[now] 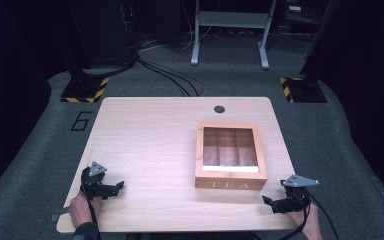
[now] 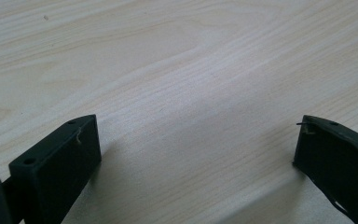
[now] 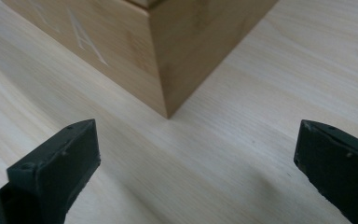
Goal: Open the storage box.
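One wooden tea box [image 1: 231,156] is sitting right of centre on the table [image 1: 145,140], lid shut.

Its near right corner is lying just up and left of the right gripper [image 1: 275,202], whose jaws are gaping with nothing between them; its long axis is running near to far. Well off to the left, the left gripper [image 1: 114,189] is also spread wide and carrying nothing, so the right hand is nearer.

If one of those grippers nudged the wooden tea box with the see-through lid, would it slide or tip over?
The square wooden tea box would probably slide: it looks low and wide, sitting flat on the smooth pale wooden table. It seems stiff, with thick walls, so likely heavy for its size. The clear lid panel may be fragile.
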`<state>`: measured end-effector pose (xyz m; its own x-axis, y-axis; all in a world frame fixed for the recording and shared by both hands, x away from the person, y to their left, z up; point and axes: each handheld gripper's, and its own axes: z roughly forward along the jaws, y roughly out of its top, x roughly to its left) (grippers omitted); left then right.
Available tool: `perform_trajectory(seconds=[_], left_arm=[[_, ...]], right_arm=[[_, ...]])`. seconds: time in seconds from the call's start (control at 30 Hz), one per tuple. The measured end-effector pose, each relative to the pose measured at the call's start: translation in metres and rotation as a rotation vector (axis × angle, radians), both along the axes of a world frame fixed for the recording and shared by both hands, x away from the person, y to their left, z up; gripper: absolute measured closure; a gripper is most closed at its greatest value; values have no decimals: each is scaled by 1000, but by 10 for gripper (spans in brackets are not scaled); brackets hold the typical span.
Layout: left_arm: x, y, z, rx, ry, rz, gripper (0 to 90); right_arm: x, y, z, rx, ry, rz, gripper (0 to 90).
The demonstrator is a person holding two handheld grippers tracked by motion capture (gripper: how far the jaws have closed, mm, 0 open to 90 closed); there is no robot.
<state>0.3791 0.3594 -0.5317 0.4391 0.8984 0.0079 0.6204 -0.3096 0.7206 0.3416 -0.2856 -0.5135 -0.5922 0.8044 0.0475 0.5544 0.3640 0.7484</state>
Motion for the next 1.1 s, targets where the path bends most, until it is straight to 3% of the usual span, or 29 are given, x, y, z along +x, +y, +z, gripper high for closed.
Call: perform_trajectory(seconds=[0.37, 0.67, 0.7, 0.83, 0.87, 1.0, 1.1], left_arm=[[0, 0, 0, 2, 0, -3, 3], [0, 0, 0, 0, 0, -1, 3], [0, 0, 0, 0, 0, 0, 3], [0, 0, 0, 0, -1, -1, 2], [0, 0, 0, 0, 0, -2, 3], [0, 0, 0, 1, -1, -4, 3], [0, 0, 0, 2, -1, -5, 3]], right_arm=[[0, 18, 21, 22, -47, 27, 0], [5, 28, 28, 15, -59, 28, 38], [5, 28, 29, 28, -71, 25, 114], [4, 28, 30, 48, -82, 21, 209], [2, 29, 31, 39, -95, 25, 306], [2, 29, 31, 45, -95, 28, 339], [1, 28, 32, 48, -126, 31, 445]])
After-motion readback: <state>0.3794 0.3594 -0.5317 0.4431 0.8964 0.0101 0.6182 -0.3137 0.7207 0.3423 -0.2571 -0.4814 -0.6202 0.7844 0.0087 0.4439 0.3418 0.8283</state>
